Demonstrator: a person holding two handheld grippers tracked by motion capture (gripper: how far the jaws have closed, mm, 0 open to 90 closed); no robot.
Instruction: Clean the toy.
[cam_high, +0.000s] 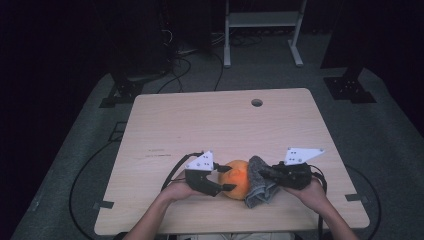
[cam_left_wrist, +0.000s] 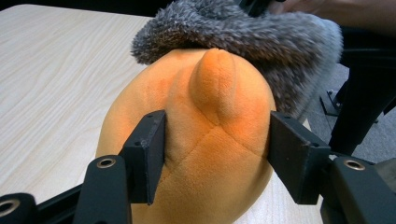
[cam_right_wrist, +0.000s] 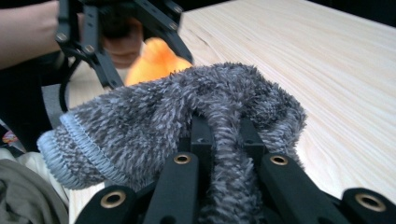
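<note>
Plush and sock met near the front edge of the wooden table, where I worked with a gripper in each hand. My left gripper had its jaws set on either side of an orange plush toy, the two black pads pressing into the soft sides so that the fabric bulged between them, as the left gripper view showed close up. A rounded nub of the toy pointed up and away from me in that view. My right gripper had its jaws pinched together on a fold of a fuzzy grey sock; in the right gripper view a ridge of the pile stood squeezed between the two narrow pads, and the sock's stitched cuff hung off to the left. Sock and toy touched: from above, the sock lay against the toy's right side, and in the left gripper view it draped over the far top of the toy. Both grippers faced each other across the toy, my forearms entering from the bottom of the high view. A small round hole sat in the table near its far edge, well apart from the work.
</note>
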